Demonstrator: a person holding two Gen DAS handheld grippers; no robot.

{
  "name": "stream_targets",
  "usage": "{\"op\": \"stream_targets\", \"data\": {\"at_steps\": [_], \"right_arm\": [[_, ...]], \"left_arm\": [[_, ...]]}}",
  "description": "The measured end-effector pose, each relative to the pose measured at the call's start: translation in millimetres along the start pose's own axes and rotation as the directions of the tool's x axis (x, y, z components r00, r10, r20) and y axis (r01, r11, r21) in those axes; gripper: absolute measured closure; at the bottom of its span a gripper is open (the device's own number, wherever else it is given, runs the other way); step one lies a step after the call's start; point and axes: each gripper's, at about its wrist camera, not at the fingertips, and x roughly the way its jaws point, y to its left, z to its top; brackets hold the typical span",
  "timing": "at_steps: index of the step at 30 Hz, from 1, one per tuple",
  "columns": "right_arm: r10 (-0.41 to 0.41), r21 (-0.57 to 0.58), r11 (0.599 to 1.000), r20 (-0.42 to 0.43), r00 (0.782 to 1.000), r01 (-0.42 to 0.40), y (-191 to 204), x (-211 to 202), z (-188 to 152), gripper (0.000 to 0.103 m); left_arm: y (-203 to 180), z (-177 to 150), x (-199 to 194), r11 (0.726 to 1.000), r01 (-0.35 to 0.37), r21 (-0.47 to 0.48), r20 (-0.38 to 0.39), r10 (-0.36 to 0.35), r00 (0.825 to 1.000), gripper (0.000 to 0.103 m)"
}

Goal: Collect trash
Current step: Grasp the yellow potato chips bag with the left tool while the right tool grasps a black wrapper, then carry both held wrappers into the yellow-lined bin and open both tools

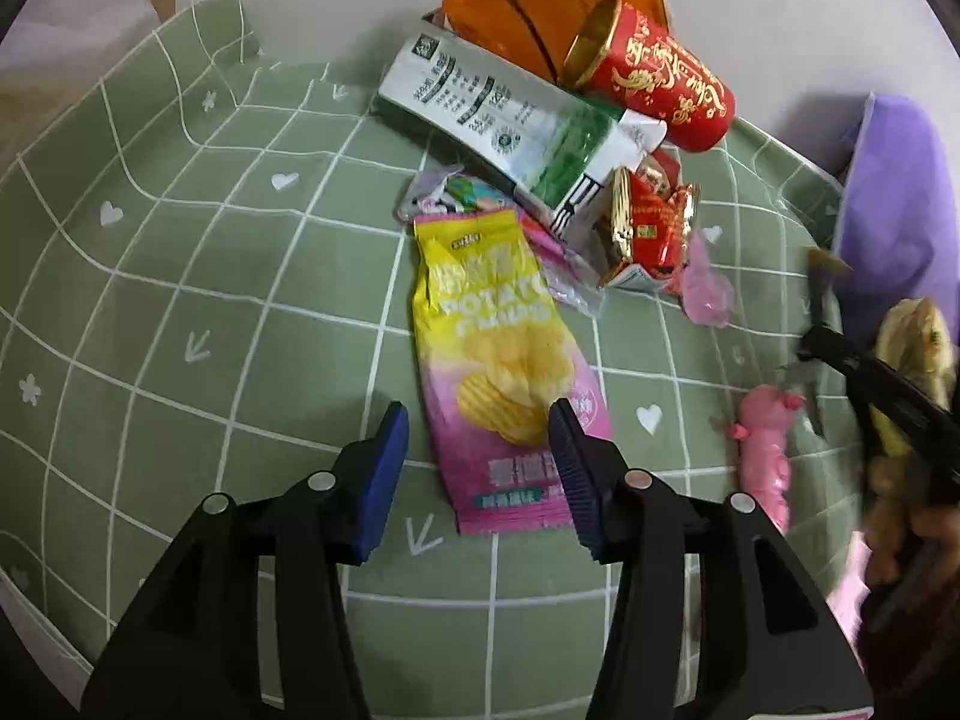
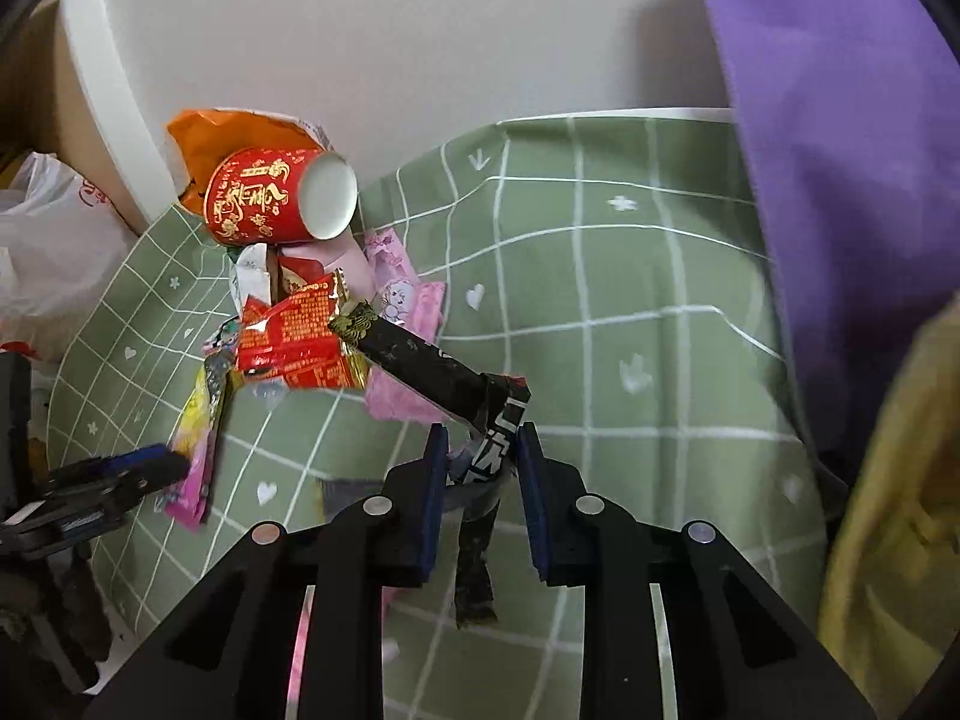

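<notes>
left gripper (image 1: 480, 450): fingers spread over chips bag (image 1: 498, 360), not pinching
right gripper (image 2: 483, 468): fingers pinching black wrapper (image 2: 432, 366)
progress: early, by my read; cup (image 1: 654, 78), carton (image 1: 498, 120), wrappers piled at tabletop (image 1: 180, 300) far edge

Left gripper (image 1: 480, 429) tilted downward, jaws apart; right gripper (image 2: 483, 453) likewise angled down, jaws narrowly spaced.

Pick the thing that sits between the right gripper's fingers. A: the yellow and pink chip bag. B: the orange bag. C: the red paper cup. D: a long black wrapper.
D: in the right wrist view the long black wrapper runs down between the right gripper pads, while the red paper cup lies further back.
</notes>
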Motion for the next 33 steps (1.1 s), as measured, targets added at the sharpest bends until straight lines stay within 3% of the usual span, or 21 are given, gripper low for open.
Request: {"op": "stream_targets", "data": {"at_steps": [4, 7, 11, 14, 23, 29, 33], "right_arm": [[-0.022, 0.003, 1.000, 0.007, 1.000, 0.022, -8.2, -13.3, -12.2, 0.080], [-0.031, -0.008, 0.999, 0.012, 0.999, 0.031, -10.9, -20.4, -19.7, 0.080], [-0.032, -0.023, 0.999, 0.030, 0.999, 0.032, -11.5, -29.8, -23.9, 0.080], [-0.018, -0.013, 1.000, 0.050, 0.999, 0.019, -15.7, -38.3, -23.9, 0.082], [0.006, 0.024, 1.000, 0.121, 0.993, -0.009, -21.2, -57.6, -16.6, 0.087], [-0.026, 0.044, 0.999, 0.162, 0.986, 0.019, -18.8, -71.5, -15.2, 0.087], [-0.068, 0.063, 0.996, 0.209, 0.976, 0.056, -17.6, -90.8, -11.1, 0.087]], "left_arm": [[-23.4, -3.1, 7.7, 0.992, -0.104, 0.074, 0.033, 0.102, 0.994, 0.057], [-43.2, -10.1, 9.1, 0.983, -0.123, 0.140, 0.048, 0.117, 0.992, 0.059], [-46.2, -8.5, 1.6, 0.993, -0.034, 0.110, 0.047, 0.029, 0.998, 0.087], [-45.6, -2.6, -10.8, 0.994, 0.006, 0.111, 0.072, -0.014, 0.997, 0.092], [-54.0, 23.6, -41.9, 0.980, 0.075, 0.185, 0.147, -0.103, 0.984, 0.099], [-65.6, 40.4, -56.8, 0.955, 0.151, 0.257, 0.164, -0.197, 0.967, 0.099], [-79.2, 57.1, -70.7, 0.925, 0.204, 0.319, 0.180, -0.271, 0.946, 0.099]]}}
